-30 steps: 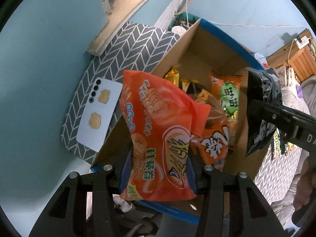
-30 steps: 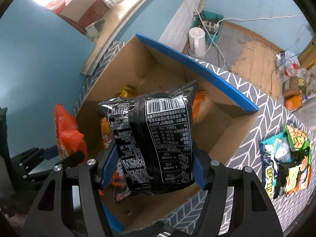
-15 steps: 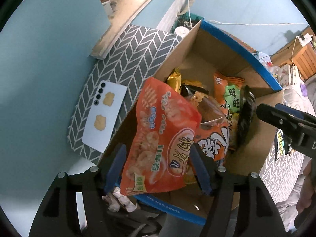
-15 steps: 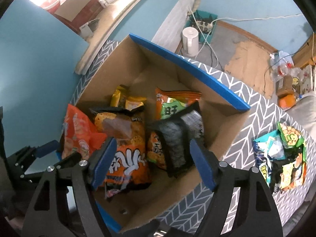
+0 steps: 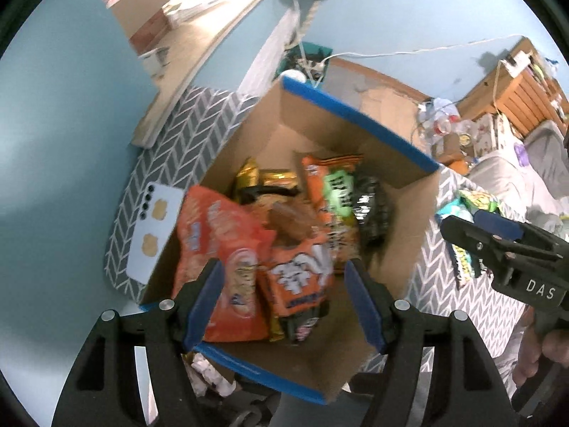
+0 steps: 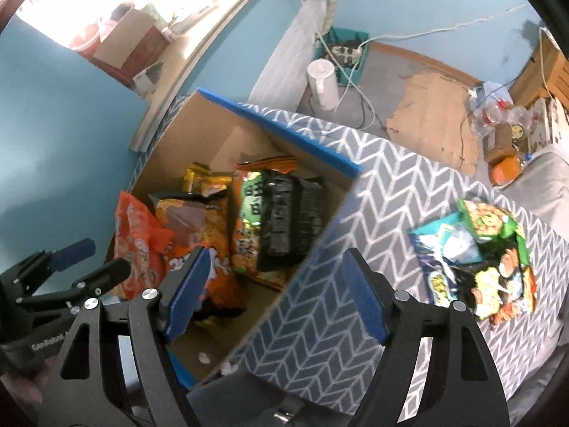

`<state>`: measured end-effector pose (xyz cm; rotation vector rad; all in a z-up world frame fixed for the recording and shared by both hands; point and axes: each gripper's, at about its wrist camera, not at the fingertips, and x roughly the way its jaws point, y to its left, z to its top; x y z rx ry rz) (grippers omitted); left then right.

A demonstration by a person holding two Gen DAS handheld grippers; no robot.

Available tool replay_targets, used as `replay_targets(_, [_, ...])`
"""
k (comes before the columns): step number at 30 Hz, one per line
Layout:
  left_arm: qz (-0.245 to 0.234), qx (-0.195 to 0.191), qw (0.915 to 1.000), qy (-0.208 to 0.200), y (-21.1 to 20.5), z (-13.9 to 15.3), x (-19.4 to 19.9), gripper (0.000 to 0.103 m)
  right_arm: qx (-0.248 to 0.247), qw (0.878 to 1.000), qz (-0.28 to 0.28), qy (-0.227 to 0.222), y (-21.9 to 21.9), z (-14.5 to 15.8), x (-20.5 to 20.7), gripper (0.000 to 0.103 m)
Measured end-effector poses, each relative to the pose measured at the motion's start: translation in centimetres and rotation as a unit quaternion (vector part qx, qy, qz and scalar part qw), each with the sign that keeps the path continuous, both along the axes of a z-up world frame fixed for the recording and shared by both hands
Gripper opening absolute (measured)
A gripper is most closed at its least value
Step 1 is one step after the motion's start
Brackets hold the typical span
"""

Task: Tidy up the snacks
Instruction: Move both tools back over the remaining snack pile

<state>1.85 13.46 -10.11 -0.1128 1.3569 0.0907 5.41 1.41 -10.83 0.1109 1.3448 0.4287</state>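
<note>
Your left gripper (image 5: pixel 284 299) hangs over the cardboard box (image 5: pixel 398 249) with its jaws apart and nothing between them; the orange snack bag (image 5: pixel 220 249) lies inside the box, against its left wall. Your right gripper (image 6: pixel 274 291) also stands open and empty, above the box's near wall. The black snack bag (image 6: pixel 288 224) rests in the box beside a green-labelled packet (image 6: pixel 249 213). More snack packets (image 6: pixel 476 259) lie on the patterned tablecloth (image 6: pixel 391 195), well apart from the box.
</note>
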Motion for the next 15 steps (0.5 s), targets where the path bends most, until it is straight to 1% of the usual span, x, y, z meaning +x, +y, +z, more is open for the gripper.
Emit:
replay_targets(8, [-0.035,-0.010,0.9993,-0.001,-4.8,0.2,0.4,0.071,-0.005,0.999,-0.033,-0.008,-6.0,0.8,-1.2,0.077])
replay_targets(15, [-0.069,-0.017,0.9975,0.000,-9.7,0.1,0.5,0.071,-0.013,0.998,-0.068,-0.008,-12.2,0.5,-2.8,0.077])
